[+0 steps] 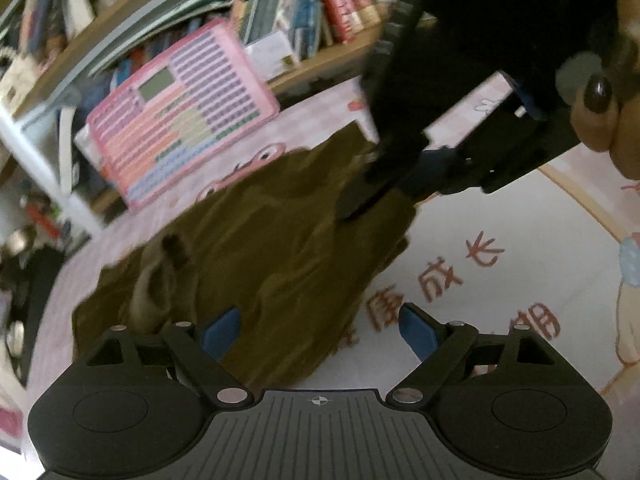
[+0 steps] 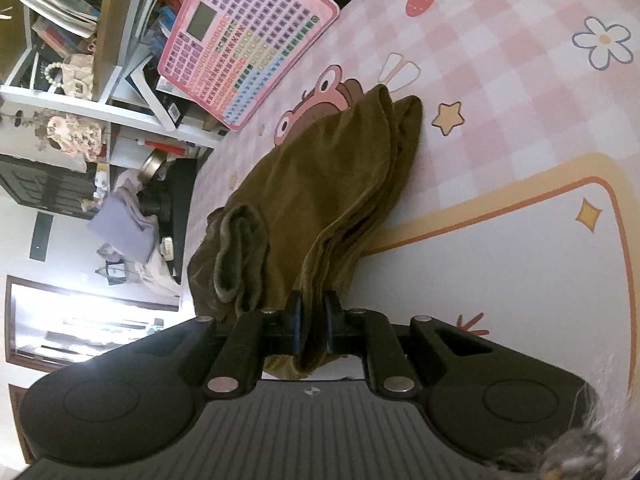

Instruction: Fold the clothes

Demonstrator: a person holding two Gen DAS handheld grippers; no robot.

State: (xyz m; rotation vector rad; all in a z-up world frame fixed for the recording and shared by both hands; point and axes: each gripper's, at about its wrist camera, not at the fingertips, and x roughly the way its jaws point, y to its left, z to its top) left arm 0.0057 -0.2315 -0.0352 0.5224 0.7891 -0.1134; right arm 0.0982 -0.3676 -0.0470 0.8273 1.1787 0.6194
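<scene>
An olive-brown velvety garment (image 1: 256,248) lies bunched and partly folded on a pink checked cartoon mat (image 1: 520,264). My left gripper (image 1: 320,332) is open and empty, its blue pads just above the garment's near edge. My right gripper (image 2: 312,320) is shut on the near edge of the garment (image 2: 328,184), with several cloth layers pinched between its fingers. In the left wrist view the right gripper (image 1: 360,204) reaches in from the upper right and grips the garment's far edge. A fuzzy cuff or collar (image 2: 240,252) lies on the left part of the garment.
A pink children's keyboard toy (image 1: 180,112) leans against a wooden bookshelf (image 1: 280,12) at the mat's far edge; it also shows in the right wrist view (image 2: 244,48). White shelves with clutter (image 2: 80,120) stand to the left. The person's hand (image 1: 600,112) holds the right gripper.
</scene>
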